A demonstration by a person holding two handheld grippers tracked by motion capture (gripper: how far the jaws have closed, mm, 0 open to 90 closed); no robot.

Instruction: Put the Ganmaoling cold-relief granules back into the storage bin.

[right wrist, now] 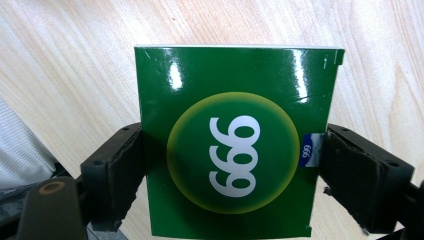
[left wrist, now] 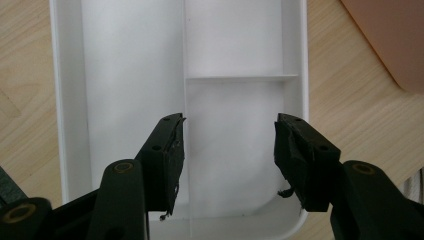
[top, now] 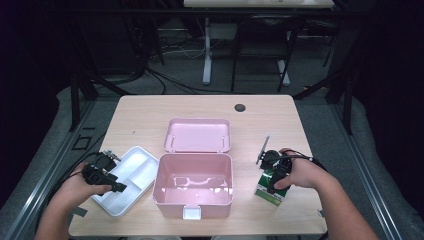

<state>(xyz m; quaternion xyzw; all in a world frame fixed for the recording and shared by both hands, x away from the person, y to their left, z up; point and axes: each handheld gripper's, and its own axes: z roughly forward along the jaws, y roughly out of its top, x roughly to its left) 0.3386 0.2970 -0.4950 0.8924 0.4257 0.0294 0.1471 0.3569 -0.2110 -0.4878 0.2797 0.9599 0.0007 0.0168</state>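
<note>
Right gripper (right wrist: 227,165) clamps green box (right wrist: 235,140); left gripper (left wrist: 230,155) gapes over white tray (left wrist: 130,60).

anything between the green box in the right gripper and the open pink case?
Nothing visible. The right gripper is shut on the green box at the table's right side; bare tabletop lies between it and the pink case, whose lid is folded back, away from that path.

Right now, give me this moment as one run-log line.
left gripper: open, over white tray | right gripper: shut on green box | pink case: lid open, empty
</note>
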